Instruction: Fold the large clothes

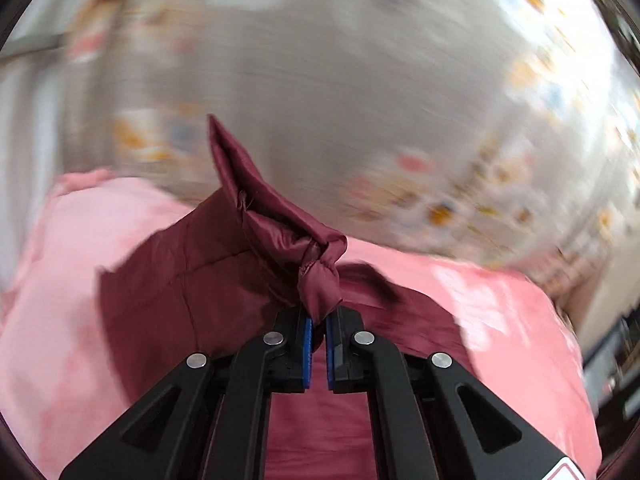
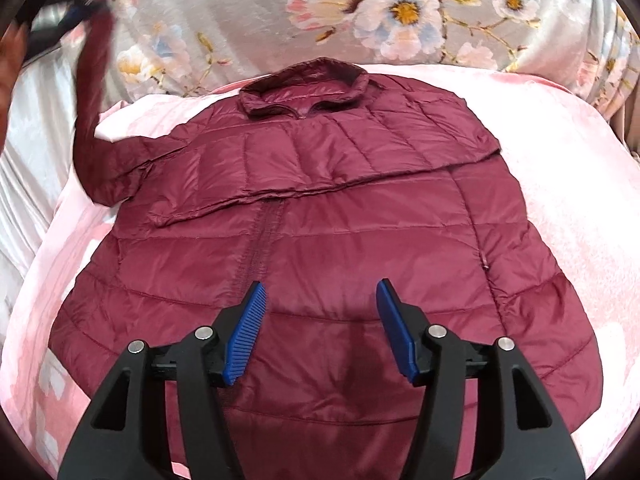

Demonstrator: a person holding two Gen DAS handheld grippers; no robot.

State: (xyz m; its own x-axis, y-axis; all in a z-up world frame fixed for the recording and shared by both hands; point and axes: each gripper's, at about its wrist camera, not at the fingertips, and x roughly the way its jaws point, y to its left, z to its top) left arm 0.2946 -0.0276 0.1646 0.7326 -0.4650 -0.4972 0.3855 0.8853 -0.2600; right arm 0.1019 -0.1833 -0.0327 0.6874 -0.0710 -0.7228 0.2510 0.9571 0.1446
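Maroon quilted puffer jacket (image 2: 320,208) lies front-up on the pink blanket (image 2: 560,184), collar away from the right gripper (image 2: 320,320), whose jaws hover wide apart and empty over the hem. One sleeve already lies folded across the chest. The other sleeve (image 2: 94,92) is lifted out to the jacket's left, cuff pinched in the left gripper (image 1: 318,332), so the left arm is nearer. Count: 1 jacket, 2 sleeves, 2 grippers.

No legible text, label or number anywhere.
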